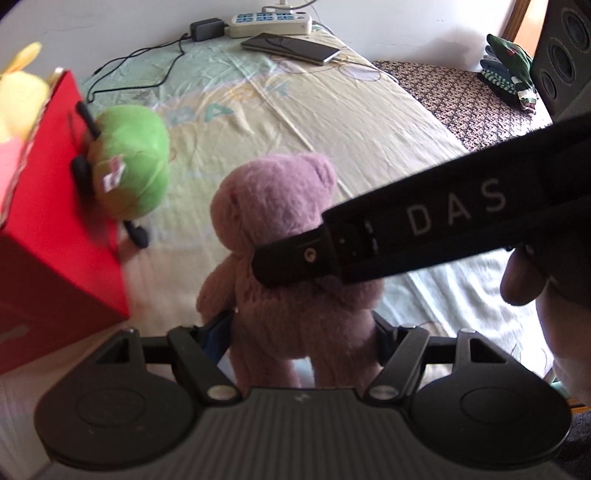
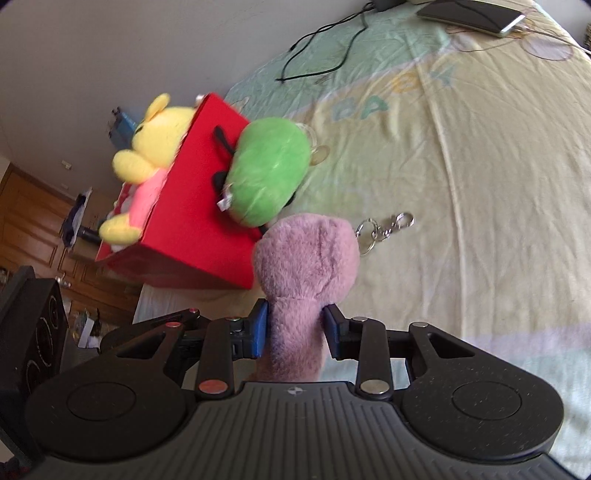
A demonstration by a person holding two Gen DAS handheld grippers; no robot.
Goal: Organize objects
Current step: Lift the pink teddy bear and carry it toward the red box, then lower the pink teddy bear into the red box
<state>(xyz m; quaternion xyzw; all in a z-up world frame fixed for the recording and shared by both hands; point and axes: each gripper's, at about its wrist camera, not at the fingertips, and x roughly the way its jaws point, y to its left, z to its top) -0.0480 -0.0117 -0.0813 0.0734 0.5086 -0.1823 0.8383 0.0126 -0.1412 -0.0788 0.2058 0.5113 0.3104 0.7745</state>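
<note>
A purple teddy bear (image 1: 273, 206) stands upright on the bed. My left gripper (image 1: 301, 336) is shut on its lower body, one finger at each side. My right gripper (image 2: 297, 328) is shut on the same bear (image 2: 306, 254) just below the head, blue pads (image 2: 260, 328) pressing into the fur; in the left wrist view one of its fingers (image 1: 295, 258) lies across the bear's neck. A red box (image 2: 199, 192) sits left of the bear, with a yellow plush (image 2: 155, 136) inside. A green plush (image 2: 269, 173) leans against the box's outer side.
A metal keyring (image 2: 384, 229) lies on the sheet beside the bear. At the bed's far end are a power strip (image 1: 271, 24), a charger with black cable (image 1: 147, 74) and a phone (image 1: 291, 48). Folded clothes (image 1: 509, 74) and a speaker (image 1: 565, 55) are far right.
</note>
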